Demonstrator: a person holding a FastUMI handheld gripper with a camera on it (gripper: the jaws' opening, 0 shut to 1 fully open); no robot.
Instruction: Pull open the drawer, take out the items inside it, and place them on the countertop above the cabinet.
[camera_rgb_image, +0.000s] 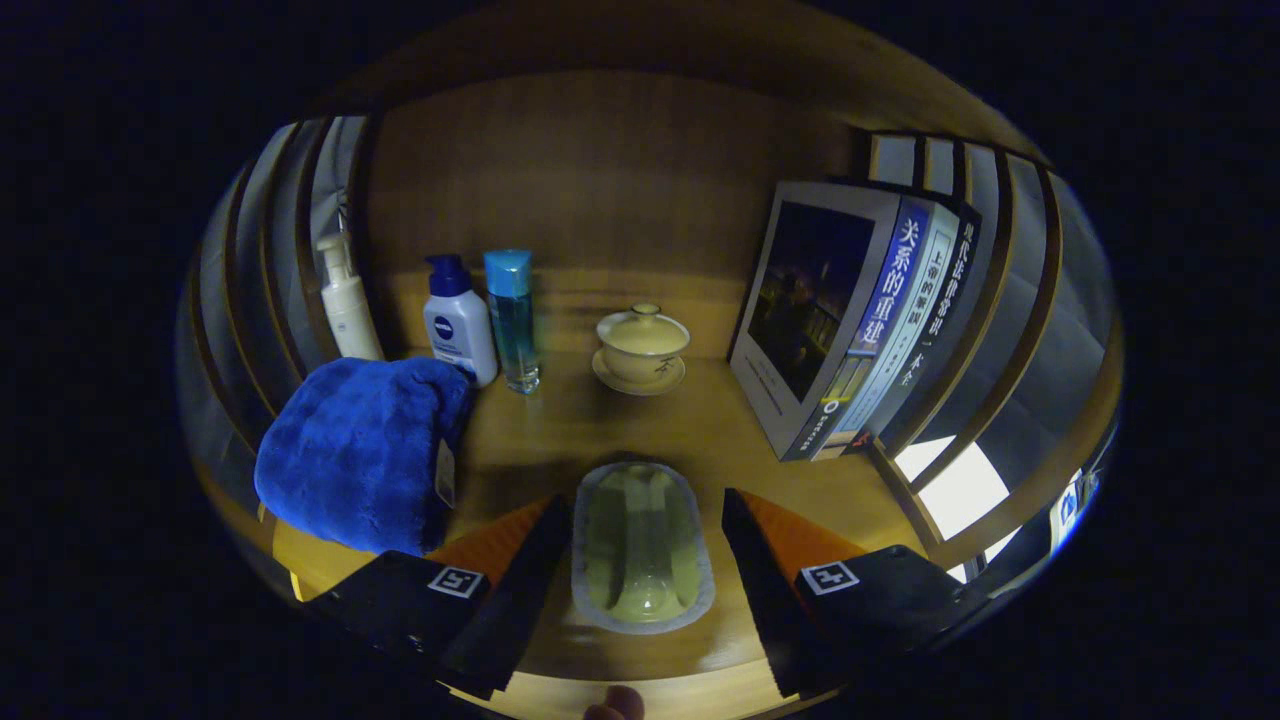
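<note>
- A wooden countertop (640, 430), warm brown and smooth, runs back to a plain wooden back panel; dim light, with slatted wood-and-pale-panel walls curving up on both sides.
- The gripper (640, 560) has its fingers spread wide, pressing on nothing.
- Between the fingers lies a tub (642, 548): a shallow, rounded-oblong clear plastic piece with a pale rim, resting on the countertop, apart from both fingers.
- A plush, deep-pile blue towel (362, 450) sits bunched just beyond the left finger.
- Behind the towel stand a white pump bottle (347, 300), a white bottle with a dark blue cap (458, 322), and a slim clear blue bottle (513, 318).
- Beyond the tub, a cream lidded cup on a saucer (641, 348), glossy ceramic.
- Books (850, 320) lean upright against the right wall.
- A fingertip (615, 704) shows at the countertop's near edge.
</note>
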